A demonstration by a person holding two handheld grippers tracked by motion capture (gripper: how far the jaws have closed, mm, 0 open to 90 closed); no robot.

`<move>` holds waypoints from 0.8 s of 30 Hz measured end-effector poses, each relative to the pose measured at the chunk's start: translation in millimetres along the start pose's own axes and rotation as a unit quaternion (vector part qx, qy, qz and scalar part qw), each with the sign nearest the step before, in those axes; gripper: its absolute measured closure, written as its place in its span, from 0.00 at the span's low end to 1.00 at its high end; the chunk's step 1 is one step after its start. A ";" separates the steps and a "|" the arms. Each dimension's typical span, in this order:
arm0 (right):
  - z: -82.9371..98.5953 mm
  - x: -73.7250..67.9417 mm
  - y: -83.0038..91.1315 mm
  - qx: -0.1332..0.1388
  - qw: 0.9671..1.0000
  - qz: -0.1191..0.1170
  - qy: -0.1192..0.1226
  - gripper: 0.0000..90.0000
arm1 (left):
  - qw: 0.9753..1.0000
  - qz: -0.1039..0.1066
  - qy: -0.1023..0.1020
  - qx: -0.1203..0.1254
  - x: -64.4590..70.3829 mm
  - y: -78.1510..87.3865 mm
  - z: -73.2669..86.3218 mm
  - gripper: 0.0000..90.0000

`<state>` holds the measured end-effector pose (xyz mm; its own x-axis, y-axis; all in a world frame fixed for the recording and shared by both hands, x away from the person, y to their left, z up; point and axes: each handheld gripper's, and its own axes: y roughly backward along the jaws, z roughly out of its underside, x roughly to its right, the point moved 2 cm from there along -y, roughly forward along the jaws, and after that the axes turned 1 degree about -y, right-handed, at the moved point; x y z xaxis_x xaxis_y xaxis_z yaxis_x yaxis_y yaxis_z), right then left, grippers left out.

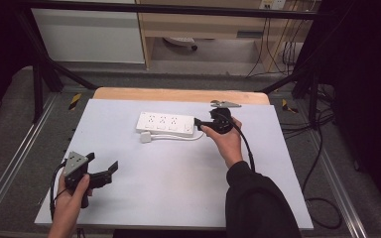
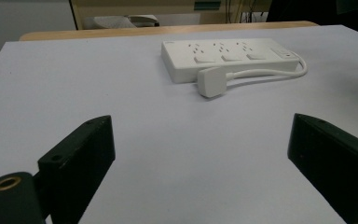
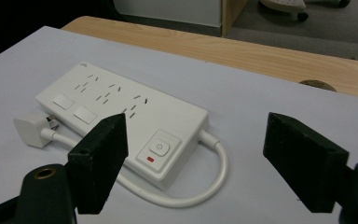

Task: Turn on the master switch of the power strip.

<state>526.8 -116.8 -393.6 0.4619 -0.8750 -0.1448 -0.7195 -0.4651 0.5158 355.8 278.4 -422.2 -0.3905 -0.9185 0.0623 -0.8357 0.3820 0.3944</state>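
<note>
A: Where is the white rectangular plastic power strip (image 1: pixel 165 124)?
B: Far middle of the pale table (image 1: pixel 178 183), its plug (image 1: pixel 146 138) beside it. The right gripper (image 1: pixel 198 124), jaws apart, probably hides its switch end.
A: And the left gripper (image 1: pixel 104 166)?
B: Open, empty, well apart, near corner.

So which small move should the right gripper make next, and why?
Probably ease the right gripper forward and down until its open jaws straddle the switch end of the white power strip. The jaws stand apart, just short of that end, holding nothing. The left gripper is open and far off.
</note>
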 end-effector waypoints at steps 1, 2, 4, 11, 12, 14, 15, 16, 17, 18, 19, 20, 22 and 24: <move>-0.4 0.1 1.6 -0.001 1.000 -0.001 0.000 0.22 | 1.000 0.001 -0.001 0.000 -0.1 0.0 0.0 0.08; -0.8 0.7 3.0 -0.002 1.000 -0.002 -0.001 0.21 | 1.000 0.001 -0.001 0.000 -0.1 0.0 0.0 0.08; -1.7 1.5 5.9 -0.002 1.000 -0.005 -0.007 0.17 | 1.000 0.000 -0.001 -0.001 -0.2 0.1 0.1 0.08; -3.3 6.3 19.8 0.008 1.000 -0.016 -0.017 0.09 | 1.000 -0.002 -0.002 -0.001 -0.8 0.4 0.3 0.08; -3.0 7.1 22.0 0.008 1.000 -0.015 -0.019 0.09 | 1.000 -0.001 -0.002 -0.001 -0.8 0.4 0.4 0.08; -2.5 9.3 27.2 0.012 1.000 -0.013 -0.018 0.09 | 1.000 -0.002 -0.002 -0.001 -0.6 0.5 0.5 0.08; -2.2 10.3 30.4 0.014 1.000 -0.014 -0.019 0.09 | 1.000 -0.002 -0.002 -0.001 -0.5 0.6 0.6 0.08; -2.0 11.5 33.7 0.018 1.000 -0.016 -0.020 0.09 | 1.000 -0.002 -0.002 -0.001 -0.6 0.7 0.8 0.08; -1.7 12.7 37.0 0.021 0.999 -0.017 -0.019 0.09 | 1.000 -0.002 -0.003 -0.002 -0.6 0.7 0.9 0.08; -1.3 13.9 40.4 0.023 0.999 -0.017 -0.019 0.09 | 1.000 -0.002 -0.002 -0.002 -0.6 0.8 1.0 0.08; -1.0 15.2 44.0 0.025 0.999 -0.018 -0.019 0.09 | 1.000 -0.002 -0.002 -0.002 -0.7 0.9 1.0 0.08; -0.8 16.7 47.6 0.026 0.999 -0.018 -0.019 0.09 | 1.000 -0.002 -0.002 -0.003 -0.8 1.0 1.1 0.08; 0.5 19.4 55.5 0.033 0.999 -0.018 -0.020 0.09 | 1.000 -0.002 -0.002 -0.003 -0.9 1.2 1.2 0.08; 2.1 22.0 63.9 0.039 0.999 -0.019 -0.022 0.09 | 1.000 -0.002 0.000 -0.003 -1.1 1.4 1.4 0.08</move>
<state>489.9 -166.1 -365.6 0.4687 -0.8603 -0.2006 -0.7404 -0.5064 0.4420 354.5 280.1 -423.0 -0.3867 -0.9202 0.0609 -0.8351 0.3774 0.4002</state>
